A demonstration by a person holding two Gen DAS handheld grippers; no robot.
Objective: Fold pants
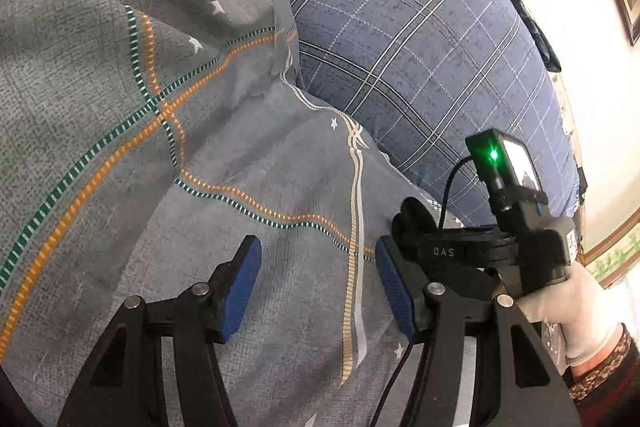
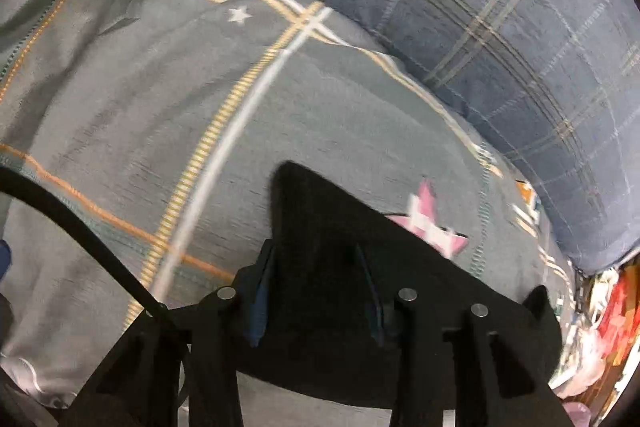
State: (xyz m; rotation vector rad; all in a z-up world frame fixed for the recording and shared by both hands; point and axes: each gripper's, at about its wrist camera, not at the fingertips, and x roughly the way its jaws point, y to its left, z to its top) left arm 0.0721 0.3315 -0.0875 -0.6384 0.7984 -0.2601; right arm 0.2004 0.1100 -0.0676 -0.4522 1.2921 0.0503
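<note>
The black pants point(image 2: 340, 227) lie across my right gripper point(image 2: 316, 267) in the right wrist view; a pointed corner sticks up above the blue pads point(image 2: 262, 291). The jaws stand apart with the cloth between and over them, so a grip cannot be judged. In the left wrist view my left gripper point(image 1: 318, 255) is open and empty over the grey plaid bedcover point(image 1: 140, 147). The right gripper's body point(image 1: 480, 251) shows beside it at the right, held by a gloved hand point(image 1: 576, 307), with a bit of black cloth point(image 1: 412, 215) on top.
A large blue plaid pillow point(image 1: 420, 47) with a round crest lies beyond the bedcover. A pink star patch point(image 2: 432, 223) marks the cover. A black cable point(image 2: 80, 227) crosses the left. Clutter point(image 2: 608, 315) sits off the bed at the right.
</note>
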